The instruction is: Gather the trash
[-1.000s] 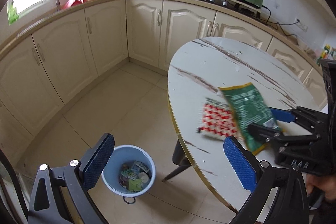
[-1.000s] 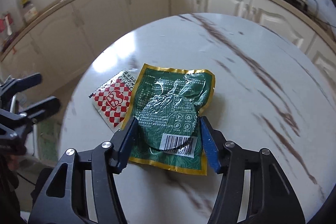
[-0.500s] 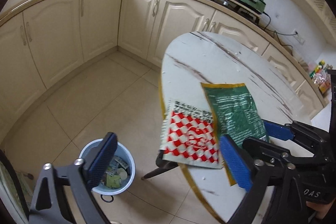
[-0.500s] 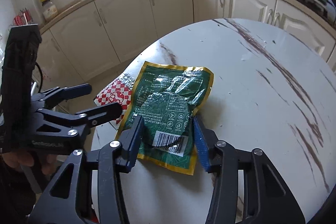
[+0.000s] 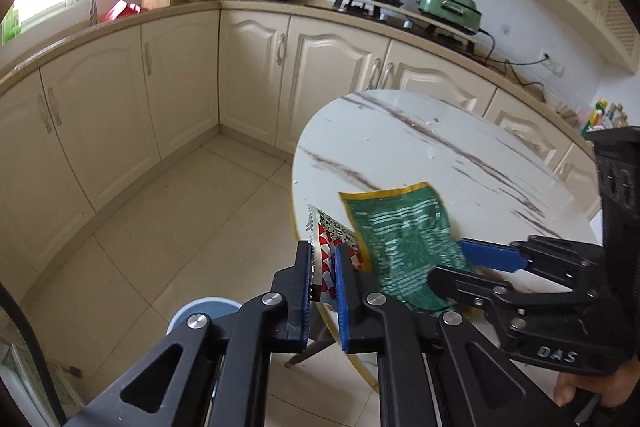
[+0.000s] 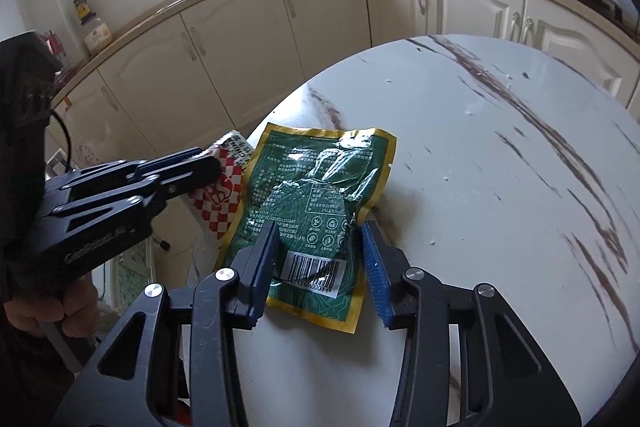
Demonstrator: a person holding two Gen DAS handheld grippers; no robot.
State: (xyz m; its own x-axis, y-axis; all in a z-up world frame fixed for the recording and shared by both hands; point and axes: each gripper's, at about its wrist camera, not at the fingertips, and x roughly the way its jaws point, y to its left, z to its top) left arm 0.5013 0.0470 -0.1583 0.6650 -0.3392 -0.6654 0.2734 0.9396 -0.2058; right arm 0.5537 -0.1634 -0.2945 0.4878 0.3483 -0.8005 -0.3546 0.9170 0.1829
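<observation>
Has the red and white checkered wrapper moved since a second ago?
Yes. The red and white checkered wrapper has slid off the marble table edge, pinched by the left gripper.

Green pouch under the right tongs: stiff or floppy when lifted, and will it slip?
Probably floppy: the green pouch is thin, creased film lying nearly flat on the table. Likely light, since it looks empty. Its glossy surface could slip, though the right tongs have ribbed pads straddling its barcode end.
</observation>
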